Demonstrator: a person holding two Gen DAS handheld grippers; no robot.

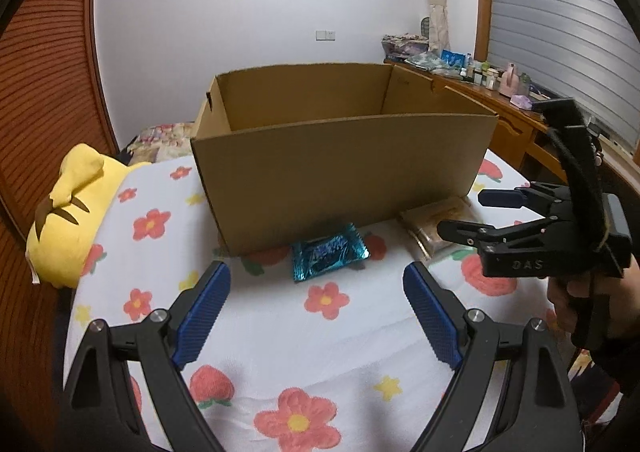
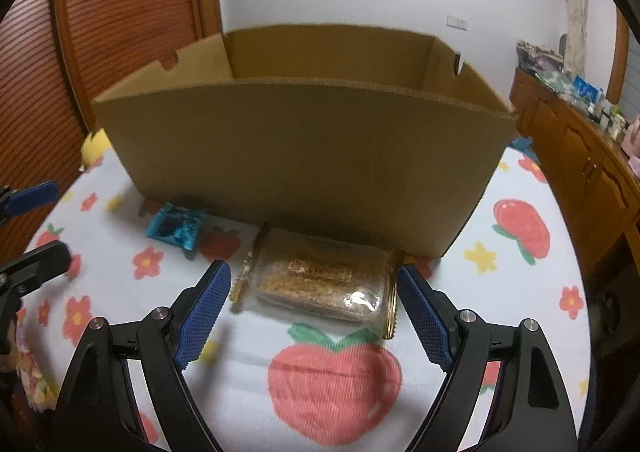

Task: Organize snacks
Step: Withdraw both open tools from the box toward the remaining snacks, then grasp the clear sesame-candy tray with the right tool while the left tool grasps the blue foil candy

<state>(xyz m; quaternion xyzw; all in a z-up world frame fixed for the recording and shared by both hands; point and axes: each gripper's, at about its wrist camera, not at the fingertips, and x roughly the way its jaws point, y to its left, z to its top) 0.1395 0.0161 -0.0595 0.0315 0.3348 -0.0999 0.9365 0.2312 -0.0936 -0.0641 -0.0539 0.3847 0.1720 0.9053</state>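
An open cardboard box [image 1: 340,171] stands on a flowered blanket [image 1: 280,332]; it also fills the right wrist view [image 2: 304,147]. A shiny blue snack packet [image 1: 329,256] lies against the box's front, seen smaller in the right wrist view [image 2: 175,228]. A clear packet of brown snacks with gold ends [image 2: 320,280] lies in front of the box, and shows at the right in the left wrist view [image 1: 436,223]. My left gripper [image 1: 316,284] is open, just short of the blue packet. My right gripper [image 2: 314,284] is open, its fingers on either side of the brown packet; it also shows from the side [image 1: 460,213].
A yellow plush toy [image 1: 72,211] lies at the blanket's left edge. A wooden sideboard [image 1: 508,123] with bottles and clutter runs along the right wall. A slatted wooden door [image 2: 120,11] stands behind the box on the left.
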